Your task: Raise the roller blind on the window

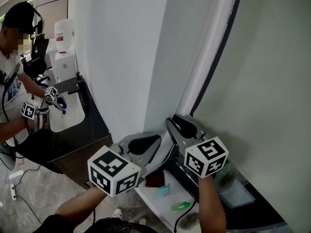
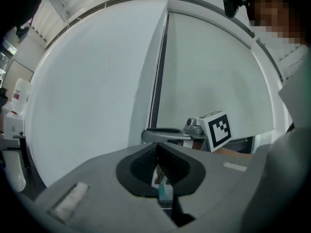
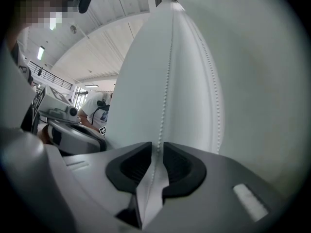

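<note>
Right tool (image 3: 156, 153): jaws pinching the bead chain (image 3: 168, 76), which hangs along the blind's edge.
Left tool (image 2: 158, 155): jaws pressed together, just beside the right tool.
Roller blind (image 1: 262, 81): lowered over the window, right of the white wall (image 1: 121, 57).

bead chain (image 3: 168, 72) hangs between pillar (image 1: 121, 57) on the left and roller blind (image 1: 262, 81) on the right.

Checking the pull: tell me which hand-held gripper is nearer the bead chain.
Right. The right hand-held gripper has the chain between its jaws; the left hand-held gripper sits lower, off to the side, jaws together, no chain in them.
</note>
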